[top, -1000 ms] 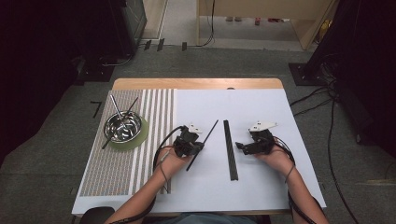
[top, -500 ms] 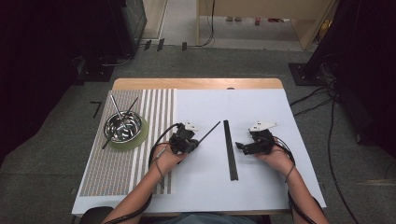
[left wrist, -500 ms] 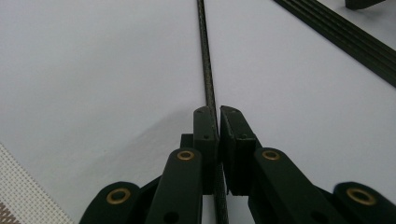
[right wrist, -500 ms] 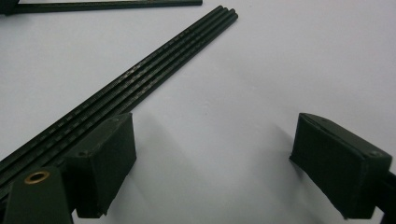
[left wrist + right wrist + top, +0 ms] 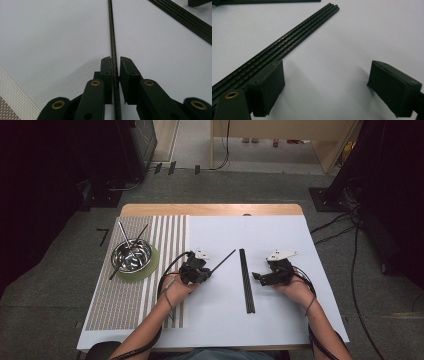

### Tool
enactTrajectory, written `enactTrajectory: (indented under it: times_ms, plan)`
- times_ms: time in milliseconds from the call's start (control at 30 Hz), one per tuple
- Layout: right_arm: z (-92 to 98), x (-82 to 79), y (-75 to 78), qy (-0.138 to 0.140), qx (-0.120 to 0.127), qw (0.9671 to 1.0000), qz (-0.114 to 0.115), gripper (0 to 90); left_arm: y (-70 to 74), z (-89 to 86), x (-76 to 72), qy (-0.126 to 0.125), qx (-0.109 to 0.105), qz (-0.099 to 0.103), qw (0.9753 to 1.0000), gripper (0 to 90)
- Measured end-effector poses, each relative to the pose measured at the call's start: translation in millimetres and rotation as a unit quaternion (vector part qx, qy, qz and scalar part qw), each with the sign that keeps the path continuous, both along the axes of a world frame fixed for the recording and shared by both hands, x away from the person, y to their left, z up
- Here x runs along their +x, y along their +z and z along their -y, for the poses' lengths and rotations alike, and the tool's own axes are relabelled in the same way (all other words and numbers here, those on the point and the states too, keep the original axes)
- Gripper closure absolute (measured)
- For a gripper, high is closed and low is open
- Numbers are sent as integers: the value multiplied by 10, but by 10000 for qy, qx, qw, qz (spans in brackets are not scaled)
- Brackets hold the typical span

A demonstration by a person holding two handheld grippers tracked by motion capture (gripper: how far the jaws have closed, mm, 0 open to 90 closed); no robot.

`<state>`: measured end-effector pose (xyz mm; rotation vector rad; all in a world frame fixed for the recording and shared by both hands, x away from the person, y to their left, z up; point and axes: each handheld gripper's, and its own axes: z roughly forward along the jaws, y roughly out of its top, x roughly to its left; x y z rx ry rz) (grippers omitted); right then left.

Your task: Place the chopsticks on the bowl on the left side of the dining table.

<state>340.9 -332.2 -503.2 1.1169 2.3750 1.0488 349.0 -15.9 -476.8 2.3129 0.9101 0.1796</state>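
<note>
- Rod (image 5: 223,262), thin and black, sat pinched between the jaws of the left gripper (image 5: 202,273), slanting up and away from it toward the bundle of black rods (image 5: 246,280); in the left gripper view the rod (image 5: 113,45) ran straight through the near-closed jaws.
- Compared with a second ago, the left gripper and its rod had shifted leftward, farther from the bundle and closer to the striped mat (image 5: 150,285).
- Right gripper (image 5: 257,278) rested just right of the bundle, unmoved, jaws spread wide and empty; its own view showed the bundle (image 5: 287,42) beside one jaw.
- Metal bowl (image 5: 132,255) stood left of the bundle on the mat, unchanged.
</note>
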Motion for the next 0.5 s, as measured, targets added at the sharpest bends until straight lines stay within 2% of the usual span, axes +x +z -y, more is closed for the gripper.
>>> enactTrajectory:
  times_ms: [100,300,400,500]
  plan:
    - [0,-1,0,-3,2,10000,-6,133,-2,-10,-30,20,61,-46,10000,834]
    - [0,0,1,-3,-3,10000,-7,133,-25,-8,-46,193,-17,-15,9998,860]
    - [-2,0,1,-4,3,10000,-10,133,-25,7,-55,221,12,28,9998,866]
    - [-2,0,1,-6,3,10000,-8,133,-17,3,-38,236,1,-46,9997,871]
